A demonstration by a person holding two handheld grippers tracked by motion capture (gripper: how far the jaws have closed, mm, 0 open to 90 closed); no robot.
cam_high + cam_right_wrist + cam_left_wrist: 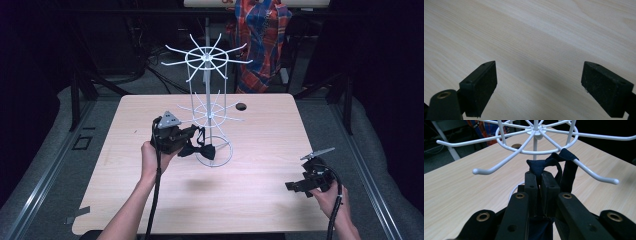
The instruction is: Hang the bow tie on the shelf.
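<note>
Your left gripper [192,132] is clamped on a dark navy bow tie [197,148]. In the left gripper view, the two pads [550,192] stand almost together with a fold of the fabric [537,167] pinched between them. The tie's strap [566,173] loops up from the grip and lies over one arm of the white wire rack [535,135]; that arm [596,176] runs out to a rounded tip beyond the strap.

Take the rack [209,107] as your reference. It stands on the wooden table [260,200] near the table's middle, with a ring base [216,152], a thin upright post, and two tiers of radiating arms. The bow tie hangs just beside the post at the lower tier, above the ring base on your left gripper's side. The lower-tier arms spread to both sides of the tie, and one more arm [496,166] reaches toward the gripper on the side opposite the strap, so the wires crowd the grip closely.

Your right gripper [300,186] sits well apart from the rack, low over the table near its front right corner. In the right gripper view its pads [480,86] stand wide apart with bare wood between them.

A round cable hole [241,106] lies in the table behind the rack. A plaid cloth [262,42] hangs beyond the far edge.
</note>
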